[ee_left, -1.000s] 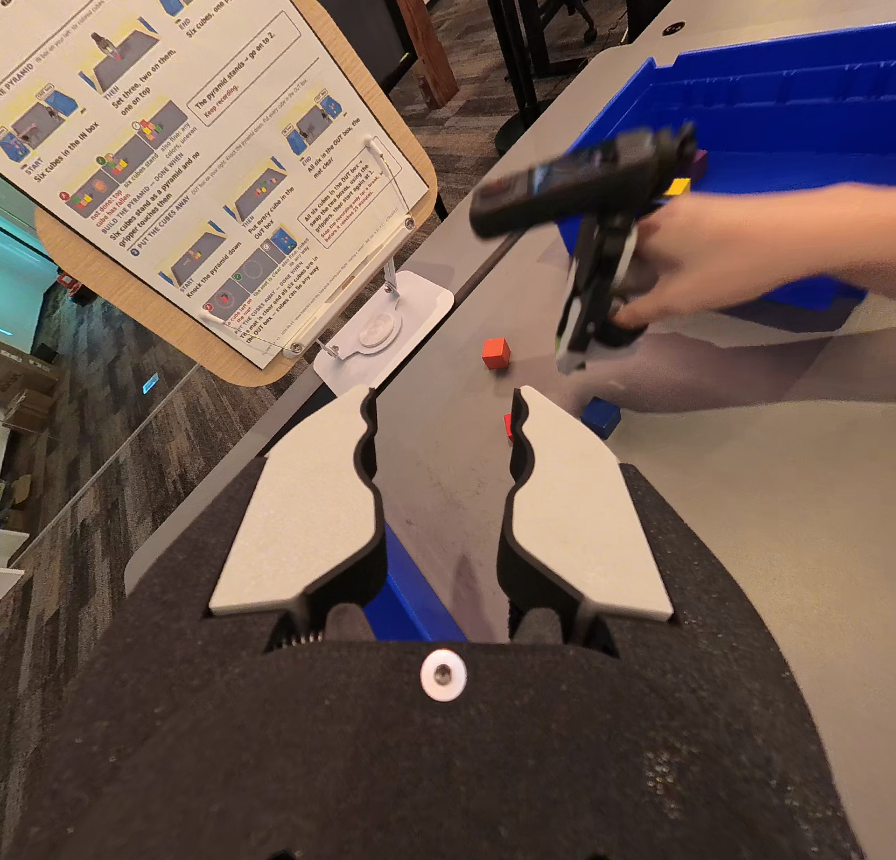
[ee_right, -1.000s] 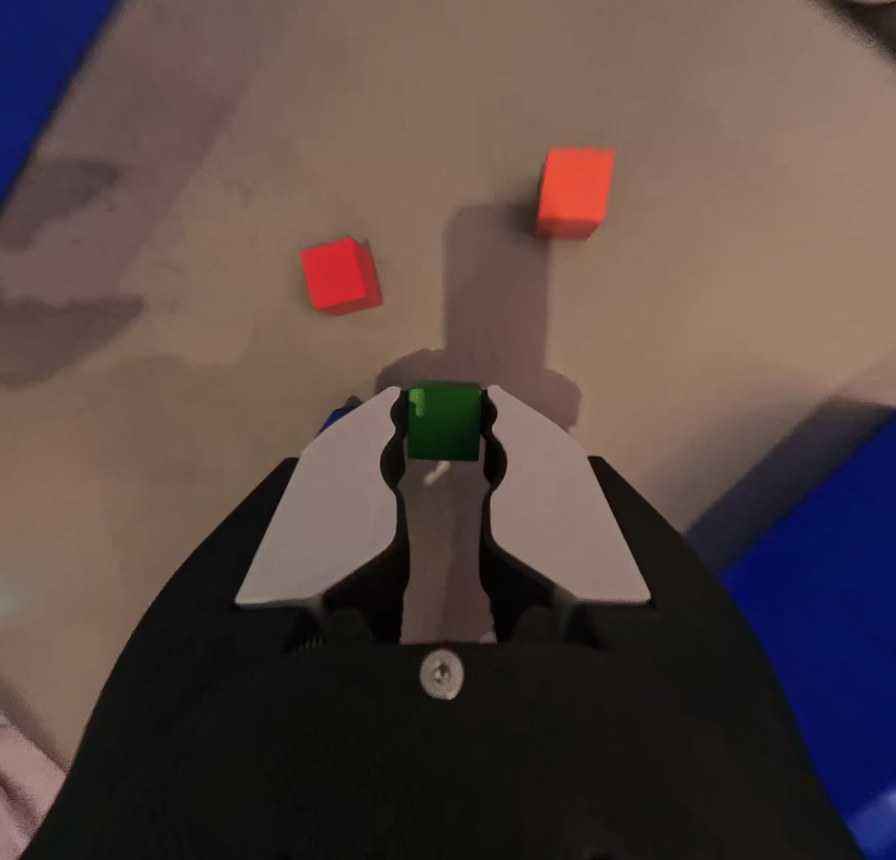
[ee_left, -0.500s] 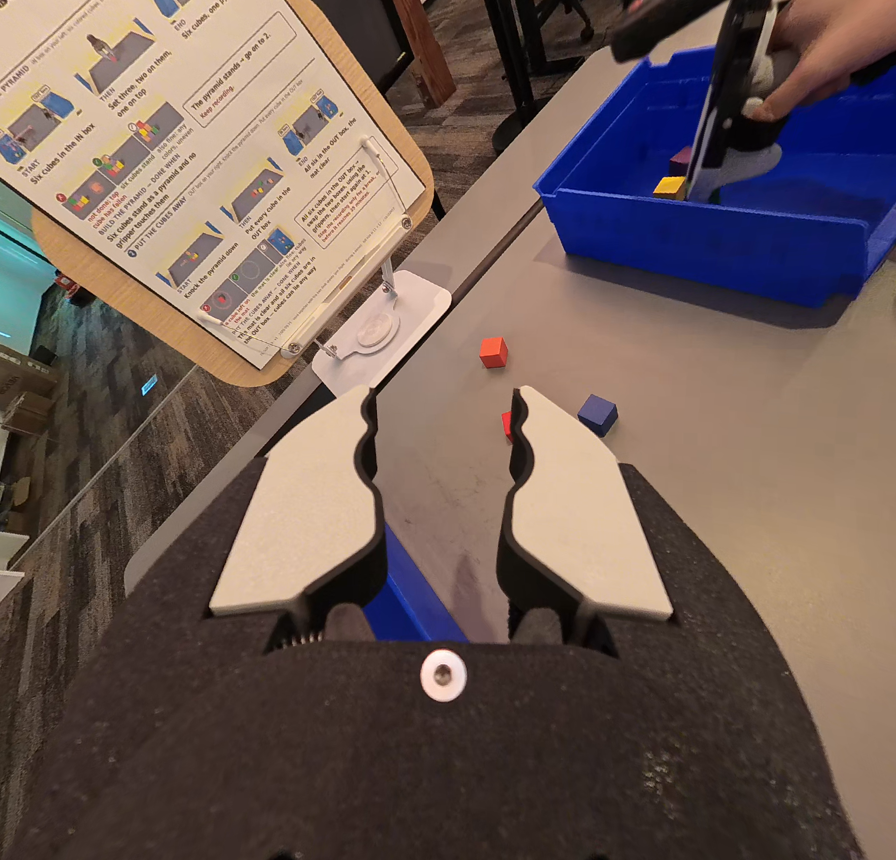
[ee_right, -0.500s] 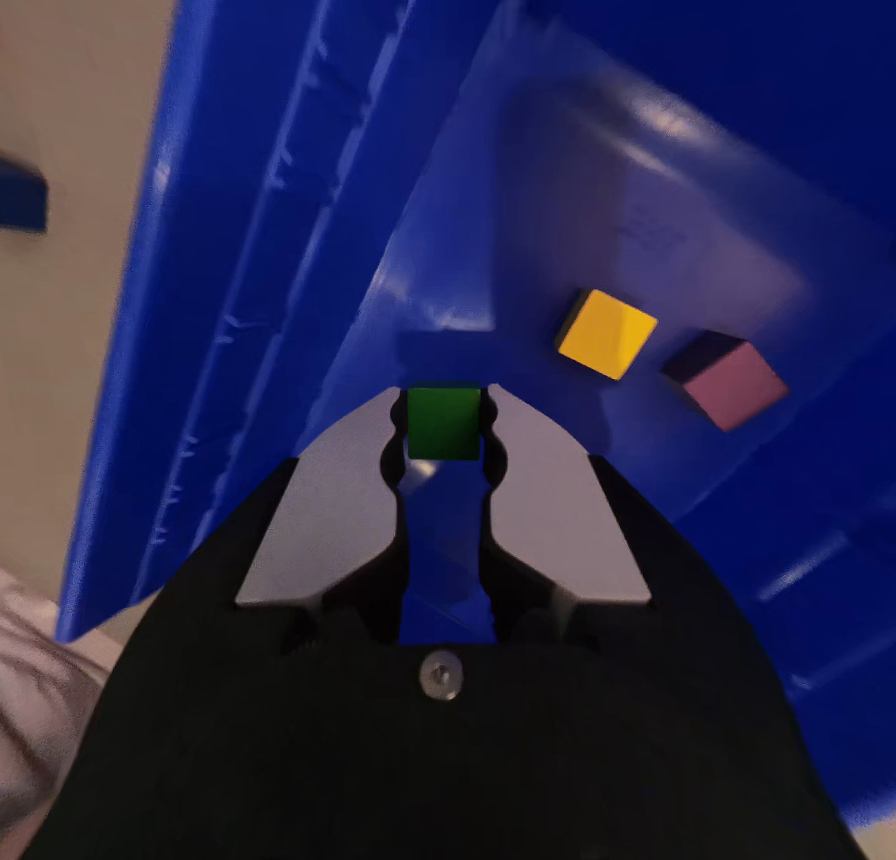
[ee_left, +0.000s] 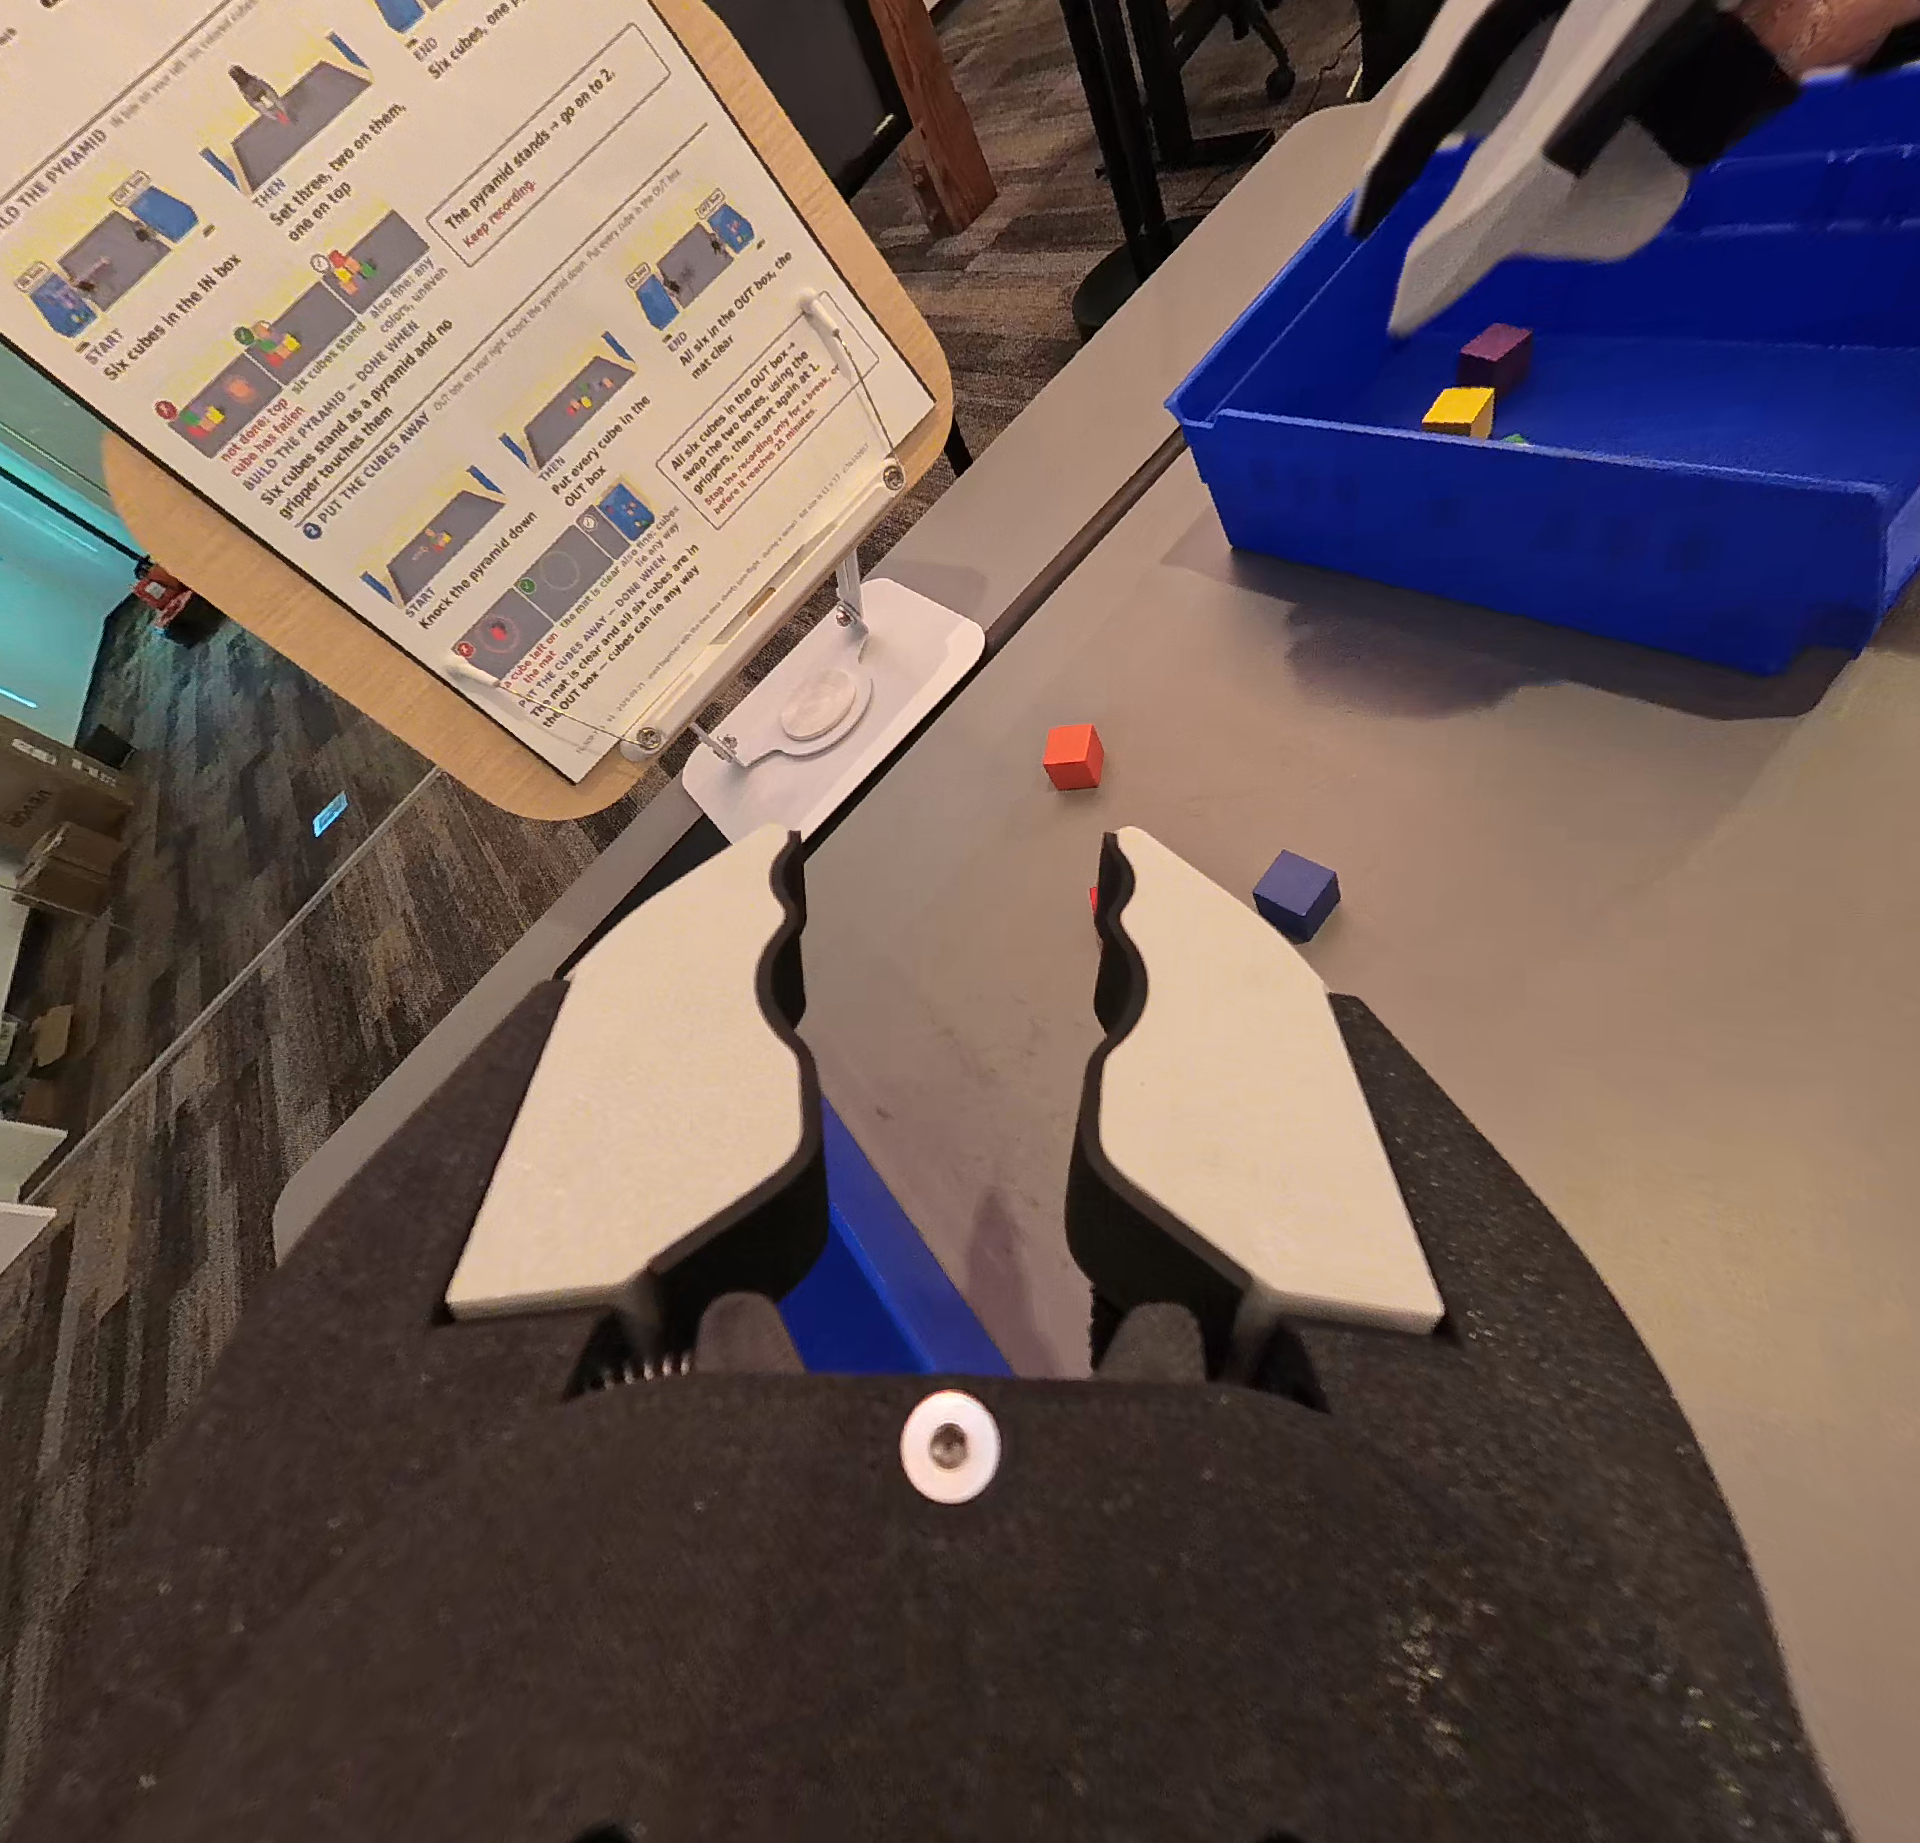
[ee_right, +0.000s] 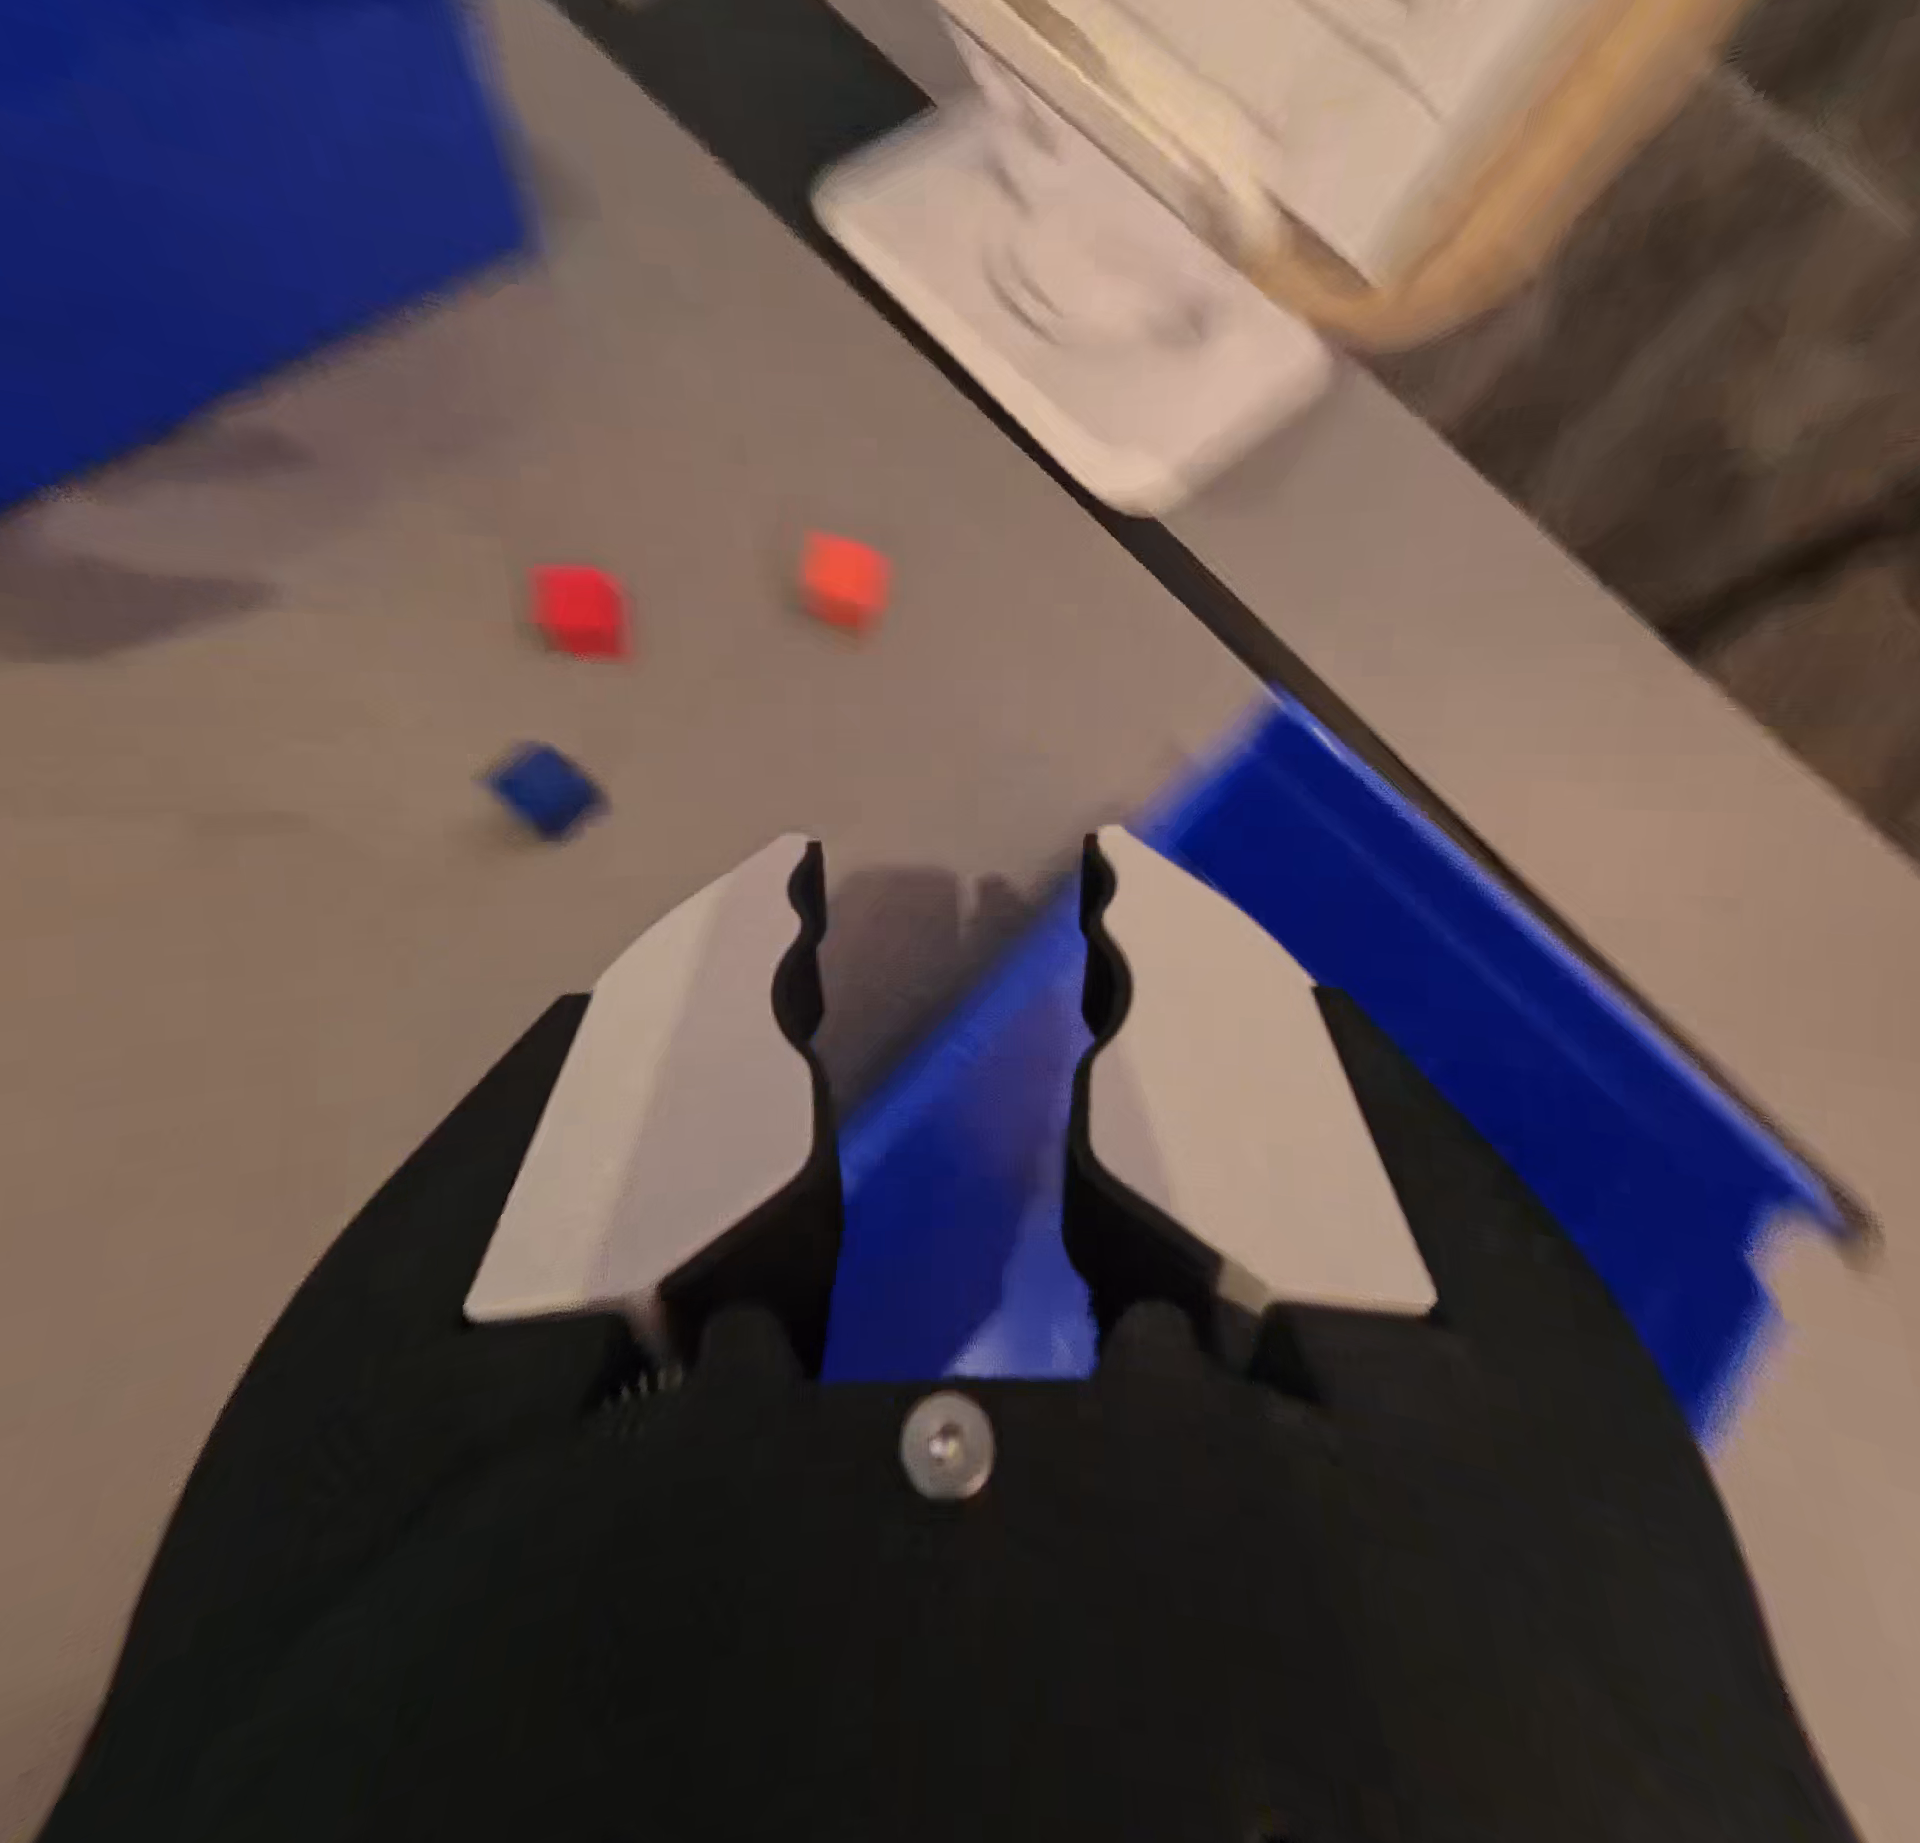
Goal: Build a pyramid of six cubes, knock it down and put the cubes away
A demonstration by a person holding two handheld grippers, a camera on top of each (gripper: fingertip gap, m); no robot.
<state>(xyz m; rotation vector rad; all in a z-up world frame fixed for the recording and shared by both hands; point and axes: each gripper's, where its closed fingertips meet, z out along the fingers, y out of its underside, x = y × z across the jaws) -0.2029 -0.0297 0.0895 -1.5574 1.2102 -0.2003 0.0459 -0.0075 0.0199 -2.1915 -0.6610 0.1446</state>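
Blue bin [ee_left: 1558,536] at the far right of the grey counter [ee_left: 1507,1118], holding a purple cube [ee_left: 1494,356] and a yellow cube [ee_left: 1459,410] just beside each other near its front wall; a sliver of green [ee_left: 1513,437] just beside the yellow one, mostly hidden by that wall

Second blue bin [ee_right: 1403,983] at the near left edge, seen in the right wrist view as a long wall and rim; contents not visible; same bin only a blue strip [ee_left: 883,1263] between the left fingers in the left wrist view

Three cubes loose on the counter between the bins, apart from one another: orange cube [ee_left: 1072,755] nearest the stand, blue cube [ee_left: 1296,893] closer in, red cube [ee_right: 578,608] plain in the right wrist view but almost wholly hidden behind a left fingertip in the left wrist view

Left gripper [ee_left: 948,884] low over the counter, fingers [ee_left: 665,1087] spread wide, nothing between them

Right gripper [ee_right: 948,884] blurred, fingers [ee_right: 675,1066] parted wide and empty; same gripper [ee_left: 1423,235] in the left wrist view up over the back-left corner of the far bin, tips pointing down into it, clear of the cubes, a hand [ee_left: 1829,6] behind it

Instruction sheet [ee_left: 395,339] on a wooden board [ee_left: 831,183], propped on a white stand [ee_left: 831,702] at the counter's far edge
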